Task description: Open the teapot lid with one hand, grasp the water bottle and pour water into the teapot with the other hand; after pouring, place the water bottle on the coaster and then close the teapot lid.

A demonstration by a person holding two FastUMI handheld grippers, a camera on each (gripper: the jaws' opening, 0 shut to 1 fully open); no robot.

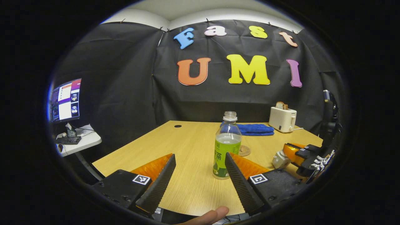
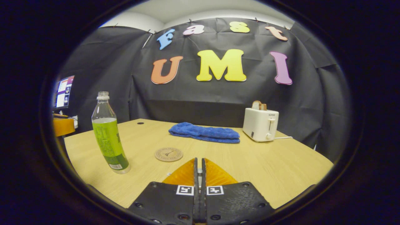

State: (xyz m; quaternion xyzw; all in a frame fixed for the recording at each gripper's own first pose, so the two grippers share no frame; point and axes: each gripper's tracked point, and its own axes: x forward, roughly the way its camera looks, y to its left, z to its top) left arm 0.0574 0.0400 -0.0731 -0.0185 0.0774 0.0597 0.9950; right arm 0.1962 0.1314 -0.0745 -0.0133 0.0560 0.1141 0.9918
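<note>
**Bottle between spread tongs, uncapped and part full**

Left tongs [image 1: 200, 178] stood released, fingers wide apart over the worktop [image 1: 193, 190], the bottle [image 1: 226, 147] upright just beyond and between their tips, untouched. It was clear thin plastic, cap off, with liquid to about the shoulder and a glossy green label round the lower body. I judged it light but bottom-heavy, smooth, and soft enough to dent and spill under a hard squeeze; the labelled midsection looked the best hold, below the taper.

Right tongs [image 2: 199, 175] were clenched together; whether they pinched anything I could not tell. In the left gripper view they sat low at the right by a small pale object, perhaps the teapot, too hidden to confirm.

A round cork-like coaster [image 2: 168, 154] lay flat near the bottle. Farther back were a folded blue towel [image 2: 204, 132] and a white toaster [image 2: 260, 124].
</note>
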